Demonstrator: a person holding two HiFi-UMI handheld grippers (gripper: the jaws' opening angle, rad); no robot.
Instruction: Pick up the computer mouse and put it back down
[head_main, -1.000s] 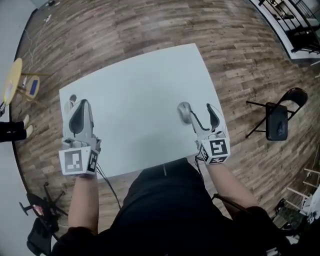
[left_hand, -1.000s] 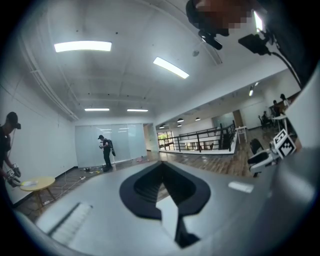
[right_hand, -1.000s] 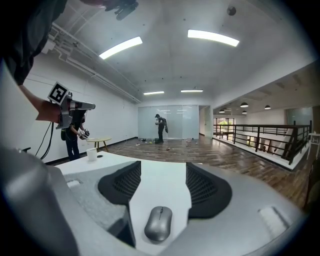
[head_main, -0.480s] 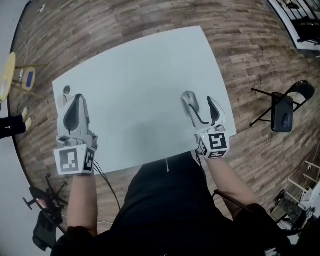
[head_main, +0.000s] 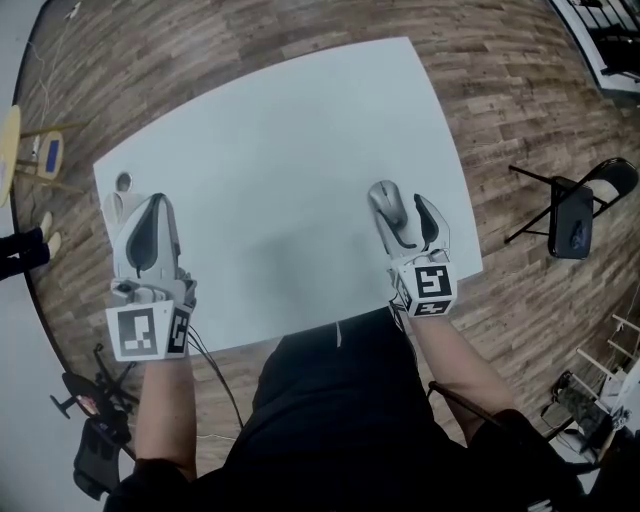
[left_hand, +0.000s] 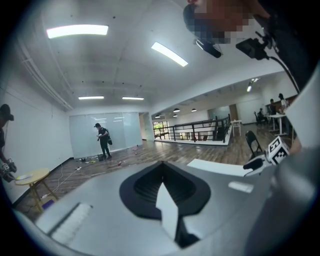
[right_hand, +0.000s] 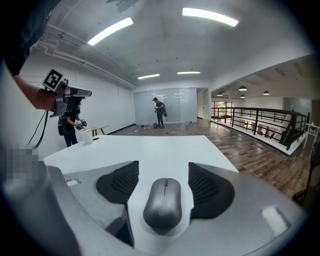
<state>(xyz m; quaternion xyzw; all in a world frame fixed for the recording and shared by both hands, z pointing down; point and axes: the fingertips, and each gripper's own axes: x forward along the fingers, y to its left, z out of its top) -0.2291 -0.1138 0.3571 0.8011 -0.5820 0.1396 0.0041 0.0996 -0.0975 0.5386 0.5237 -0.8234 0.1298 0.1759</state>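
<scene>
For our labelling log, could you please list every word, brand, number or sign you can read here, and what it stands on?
No text can be read in any view.
Left marker cube and right marker cube: black-and-white square patterns only, no letters or numbers.
Computer mouse: plain grey, no brand or label visible.
</scene>
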